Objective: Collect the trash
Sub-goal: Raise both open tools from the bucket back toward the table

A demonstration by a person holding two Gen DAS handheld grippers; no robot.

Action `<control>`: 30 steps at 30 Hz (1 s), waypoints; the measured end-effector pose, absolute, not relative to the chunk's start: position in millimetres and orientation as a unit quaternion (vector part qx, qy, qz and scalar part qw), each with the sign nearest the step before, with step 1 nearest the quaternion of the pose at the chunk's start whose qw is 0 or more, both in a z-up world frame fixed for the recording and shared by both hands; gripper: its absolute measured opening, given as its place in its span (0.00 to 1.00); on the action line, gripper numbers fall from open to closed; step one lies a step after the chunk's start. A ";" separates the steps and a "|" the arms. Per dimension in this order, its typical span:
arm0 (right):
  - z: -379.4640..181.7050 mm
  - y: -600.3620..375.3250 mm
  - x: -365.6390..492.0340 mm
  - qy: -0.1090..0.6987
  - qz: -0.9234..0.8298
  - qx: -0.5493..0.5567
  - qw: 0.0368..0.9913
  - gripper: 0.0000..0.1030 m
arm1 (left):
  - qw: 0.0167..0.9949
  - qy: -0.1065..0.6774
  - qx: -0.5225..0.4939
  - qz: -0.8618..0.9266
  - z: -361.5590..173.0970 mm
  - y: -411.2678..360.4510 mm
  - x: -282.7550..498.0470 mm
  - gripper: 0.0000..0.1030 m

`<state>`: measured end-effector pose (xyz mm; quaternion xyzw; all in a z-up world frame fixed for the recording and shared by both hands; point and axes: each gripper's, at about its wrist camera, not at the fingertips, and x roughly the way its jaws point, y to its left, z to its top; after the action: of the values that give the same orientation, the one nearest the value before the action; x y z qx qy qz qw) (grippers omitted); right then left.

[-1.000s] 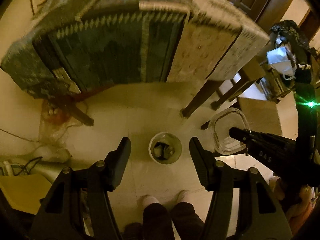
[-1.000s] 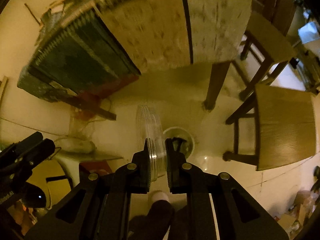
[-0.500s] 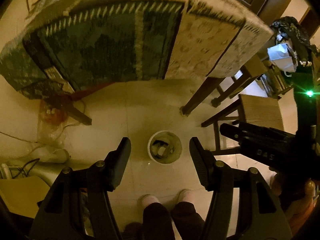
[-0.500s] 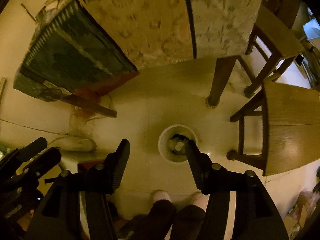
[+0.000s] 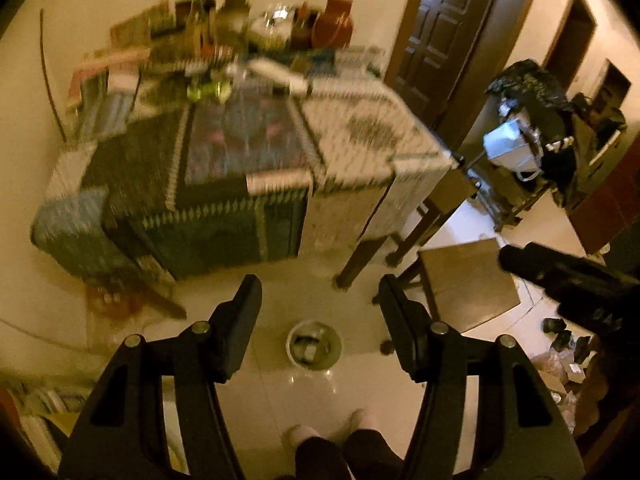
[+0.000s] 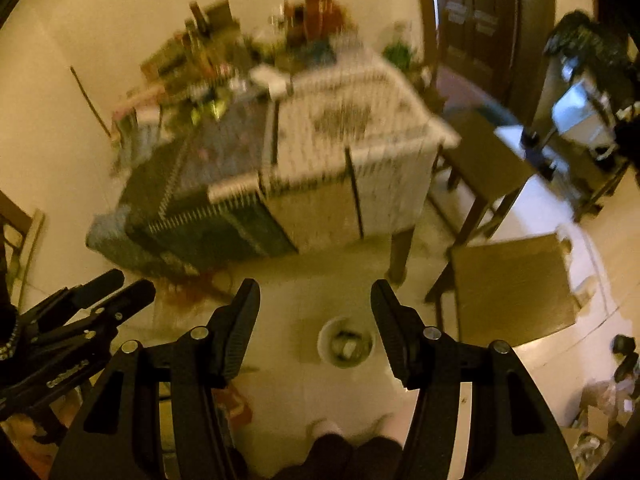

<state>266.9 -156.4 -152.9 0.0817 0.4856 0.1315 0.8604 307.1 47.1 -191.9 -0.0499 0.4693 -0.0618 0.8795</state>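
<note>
A small round white trash bin (image 5: 314,345) with trash inside stands on the pale floor, below and between my fingers; it also shows in the right wrist view (image 6: 346,342). My left gripper (image 5: 320,300) is open and empty, high above the bin. My right gripper (image 6: 315,304) is open and empty, also high above it. The right gripper shows at the right edge of the left wrist view (image 5: 568,284). The left gripper shows at the left edge of the right wrist view (image 6: 76,320). Both views are blurred.
A table (image 5: 248,160) with a patterned cloth (image 6: 304,168) holds several bottles, jars and loose items at its far side. Two wooden stools (image 5: 464,284) (image 6: 512,288) stand right of the bin. A dark door (image 5: 436,28) and a cluttered rack (image 5: 532,128) are at the right. My feet (image 5: 332,432) are below.
One second ago my right gripper held a clear plastic lid above the bin; it opened and the lid is gone from view. Both grippers have since tilted up, bringing the tabletop into view.
</note>
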 end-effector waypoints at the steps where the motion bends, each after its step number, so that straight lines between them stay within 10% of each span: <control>1: -138.2 -157.1 263.3 0.471 0.128 0.082 0.869 0.52 | 0.884 0.460 -0.048 -0.065 -181.5 48.0 305.0 0.58; 11: -55.3 -149.2 255.4 0.360 0.126 0.075 0.921 0.52 | 0.927 0.361 -0.054 -0.084 -88.9 67.7 293.3 0.69; 16: -43.2 -145.5 266.2 0.331 0.129 0.066 0.932 0.60 | 0.945 0.314 -0.054 -0.071 -61.4 76.9 298.2 0.91; 20: -41.3 -149.7 282.6 0.306 0.119 0.060 0.942 0.76 | 0.952 0.296 -0.060 -0.056 -54.1 83.1 313.5 0.92; 30: -37.1 -165.3 366.7 0.303 0.172 0.035 0.937 0.76 | 0.952 0.298 -0.075 0.001 -49.5 69.9 401.3 0.92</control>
<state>366.7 -165.3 -37.1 0.0350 0.3030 0.1720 0.9367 401.3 69.9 -49.5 -0.0751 0.2983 0.0012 0.9515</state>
